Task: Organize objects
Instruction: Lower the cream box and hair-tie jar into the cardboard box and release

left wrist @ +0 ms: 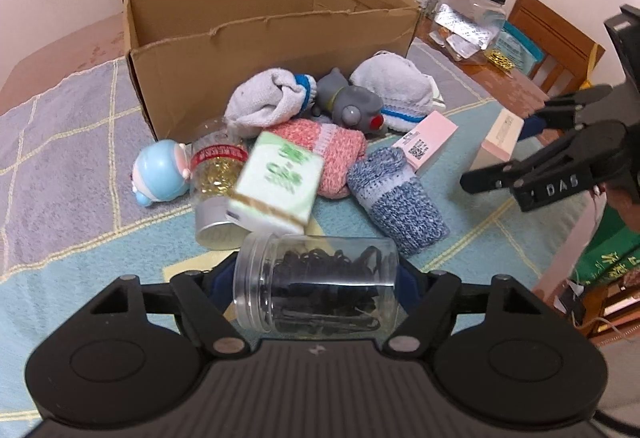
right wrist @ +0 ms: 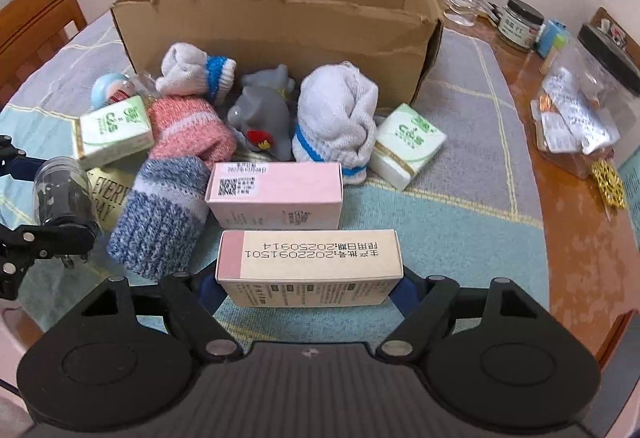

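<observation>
Your left gripper (left wrist: 316, 290) is clamped across a clear jar of black clips (left wrist: 316, 288), lying sideways between its fingers above the blue cloth (left wrist: 80, 278). Your right gripper (right wrist: 310, 280) is clamped on a pink-and-cream carton (right wrist: 310, 266), in front of the pile of 4 rolled socks before the cardboard box (right wrist: 280, 21).

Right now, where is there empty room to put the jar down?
Bare cloth lies right of the pink carton, before the jar of blister packs. The cardboard box looks empty too. It is crowded between box and jaws, around the grey toy and socks.
</observation>
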Available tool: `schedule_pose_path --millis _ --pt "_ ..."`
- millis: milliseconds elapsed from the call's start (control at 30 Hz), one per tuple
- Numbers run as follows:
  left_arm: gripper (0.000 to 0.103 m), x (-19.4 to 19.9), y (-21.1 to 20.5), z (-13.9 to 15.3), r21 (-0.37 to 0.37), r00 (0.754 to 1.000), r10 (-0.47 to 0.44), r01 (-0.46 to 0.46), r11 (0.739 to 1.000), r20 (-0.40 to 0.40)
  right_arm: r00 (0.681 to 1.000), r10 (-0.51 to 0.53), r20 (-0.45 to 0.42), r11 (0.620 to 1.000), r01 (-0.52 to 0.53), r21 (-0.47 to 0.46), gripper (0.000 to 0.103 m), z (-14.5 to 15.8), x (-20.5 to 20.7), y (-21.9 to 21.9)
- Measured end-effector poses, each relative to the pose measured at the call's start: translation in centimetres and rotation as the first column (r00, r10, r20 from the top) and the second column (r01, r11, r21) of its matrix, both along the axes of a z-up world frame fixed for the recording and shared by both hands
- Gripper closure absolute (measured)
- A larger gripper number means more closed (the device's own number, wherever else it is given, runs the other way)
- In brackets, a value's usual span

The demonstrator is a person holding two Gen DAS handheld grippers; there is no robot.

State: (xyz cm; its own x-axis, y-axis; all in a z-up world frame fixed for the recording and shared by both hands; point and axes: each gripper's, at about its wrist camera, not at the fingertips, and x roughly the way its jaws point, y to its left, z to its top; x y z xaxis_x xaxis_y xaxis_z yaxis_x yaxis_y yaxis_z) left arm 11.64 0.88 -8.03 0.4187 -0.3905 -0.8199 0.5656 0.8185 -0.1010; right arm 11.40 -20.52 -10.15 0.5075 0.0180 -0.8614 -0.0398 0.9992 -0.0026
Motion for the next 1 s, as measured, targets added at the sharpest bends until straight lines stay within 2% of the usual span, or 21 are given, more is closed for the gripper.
schedule_pose_path --millis 267,433,600,800,1000 --pt "0.027 1.5 0.5 5.0 -0.002 0.999 -0.042 0.042 0.999 -0.028 0.997 0.072 -0.003 0.997 -0.072 0.004 0.019 3.7 1.2 -0.8" --pt "0.027 4.4 -0.4 8.1 0.004 0.999 -0.035 0.035 0.999 0.024 0.991 0.131 0.024 0.991 -0.131 0.000 0.019 6.5 2.6 -0.8" --pt "0.027 8.4 -1.7 10.3 -0.017 0.996 0.000 0.001 1.000 0.084 0.981 0.173 0.091 0.985 -0.173 -0.008 0.019 9.4 4.9 -0.3" --pt "0.027 14.4 -3.6 10.8 -0.011 0.991 0.059 -0.058 0.998 0.117 0.970 0.194 0.145 0.981 -0.193 -0.017 0.019 11.1 8.5 -0.1" --pt "0.027 20.2 -4.5 9.6 -0.012 0.985 0.140 -0.140 0.990 0.100 0.972 0.170 0.161 0.985 -0.175 0.014 0.019 11.4 12.9 -0.7"
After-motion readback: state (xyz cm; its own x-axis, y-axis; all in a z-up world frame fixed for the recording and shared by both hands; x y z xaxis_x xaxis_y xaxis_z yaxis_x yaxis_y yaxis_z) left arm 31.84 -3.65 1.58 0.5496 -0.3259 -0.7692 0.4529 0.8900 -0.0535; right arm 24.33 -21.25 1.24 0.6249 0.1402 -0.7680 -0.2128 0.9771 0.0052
